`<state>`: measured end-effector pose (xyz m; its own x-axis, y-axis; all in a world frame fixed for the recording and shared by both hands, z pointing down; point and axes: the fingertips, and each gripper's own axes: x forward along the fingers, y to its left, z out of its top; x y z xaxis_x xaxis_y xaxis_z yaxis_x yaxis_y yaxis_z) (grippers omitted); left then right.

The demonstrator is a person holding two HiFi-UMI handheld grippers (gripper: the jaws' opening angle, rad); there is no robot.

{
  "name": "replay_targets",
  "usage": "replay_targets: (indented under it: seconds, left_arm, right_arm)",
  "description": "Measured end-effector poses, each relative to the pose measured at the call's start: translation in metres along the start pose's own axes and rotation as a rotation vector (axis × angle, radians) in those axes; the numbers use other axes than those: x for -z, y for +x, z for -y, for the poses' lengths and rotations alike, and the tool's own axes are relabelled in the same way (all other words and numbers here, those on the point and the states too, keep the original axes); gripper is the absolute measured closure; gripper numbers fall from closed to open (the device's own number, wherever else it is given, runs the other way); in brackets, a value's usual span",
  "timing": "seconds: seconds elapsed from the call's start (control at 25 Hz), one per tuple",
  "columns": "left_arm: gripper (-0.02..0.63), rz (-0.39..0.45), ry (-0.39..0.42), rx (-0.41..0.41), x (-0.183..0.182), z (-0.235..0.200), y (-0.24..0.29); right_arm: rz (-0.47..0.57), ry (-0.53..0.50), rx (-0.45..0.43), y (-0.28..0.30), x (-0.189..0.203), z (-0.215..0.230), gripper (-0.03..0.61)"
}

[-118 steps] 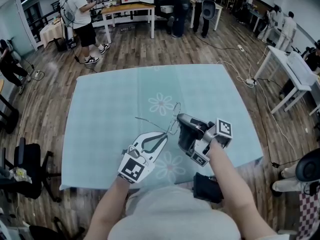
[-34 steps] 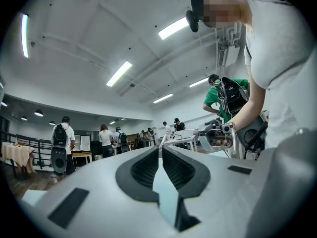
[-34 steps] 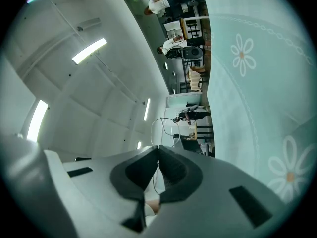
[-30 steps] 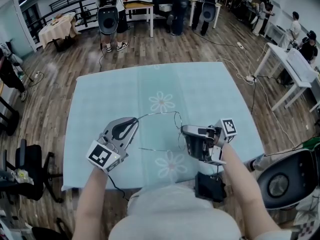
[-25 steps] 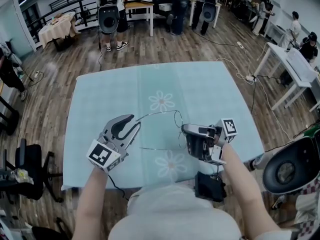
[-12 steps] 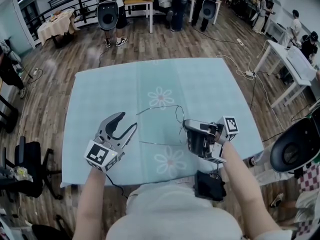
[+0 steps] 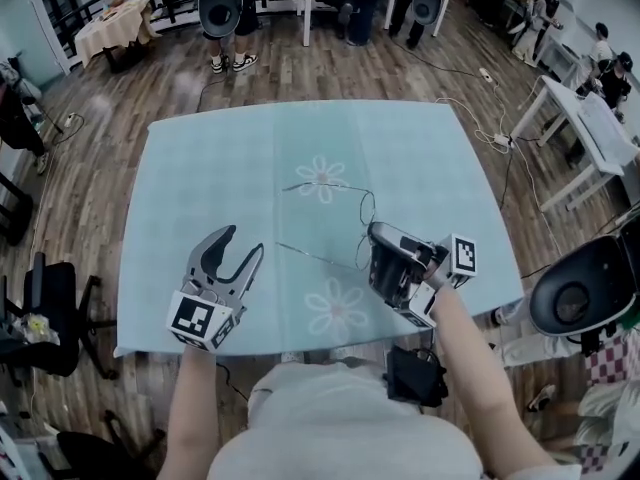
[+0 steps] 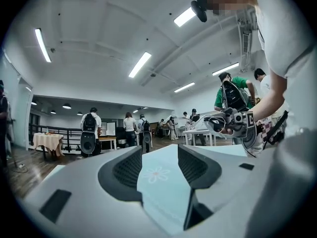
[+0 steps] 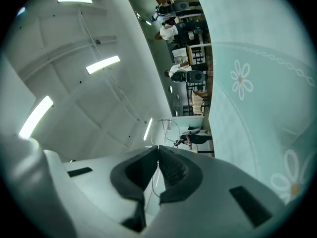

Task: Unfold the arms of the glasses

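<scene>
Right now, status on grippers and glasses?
Left gripper jaws just opened, nothing between them. Right gripper shut on glasses frame. Glasses look fully unfolded. Nothing in the way.

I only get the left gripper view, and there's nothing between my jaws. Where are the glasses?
Observer: The thin wire-framed glasses are pinched by their frame in the shut right gripper.
Operator: Are the arms out?
Observer: In the head view both thin arms stick out sideways toward your gripper, so they look unfolded.
Operator: Am I touching them?
Observer: No. The left gripper has just been opening, with nothing between its jaws, and it sits apart from the nearer arm tip, over the pale blue flowered tablecloth.
</scene>
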<state>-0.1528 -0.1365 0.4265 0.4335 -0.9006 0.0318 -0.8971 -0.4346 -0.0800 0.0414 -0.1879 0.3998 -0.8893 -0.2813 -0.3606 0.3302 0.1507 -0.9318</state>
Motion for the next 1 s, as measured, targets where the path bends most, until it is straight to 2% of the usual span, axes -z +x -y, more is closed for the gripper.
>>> replay_targets:
  seconds: [0.28, 0.6, 0.76, 1.0]
  left_arm:
    - [0.394, 0.007, 0.004, -0.008, -0.010, 0.017, 0.006]
    - [0.394, 0.029, 0.020, -0.020, -0.031, 0.035, 0.014]
    - [0.394, 0.027, 0.032, -0.015, -0.036, 0.043, 0.017]
    - [0.394, 0.023, 0.043, -0.020, -0.037, 0.051, 0.018]
  right_arm:
    - [0.044, -0.095, 0.107, 0.006, 0.000, 0.015, 0.568]
    - [0.163, -0.212, 0.200, 0.010, -0.005, 0.028, 0.568]
    - [0.175, -0.266, 0.261, 0.010, -0.004, 0.030, 0.568]
    - [0.224, -0.302, 0.296, 0.008, -0.006, 0.029, 0.568]
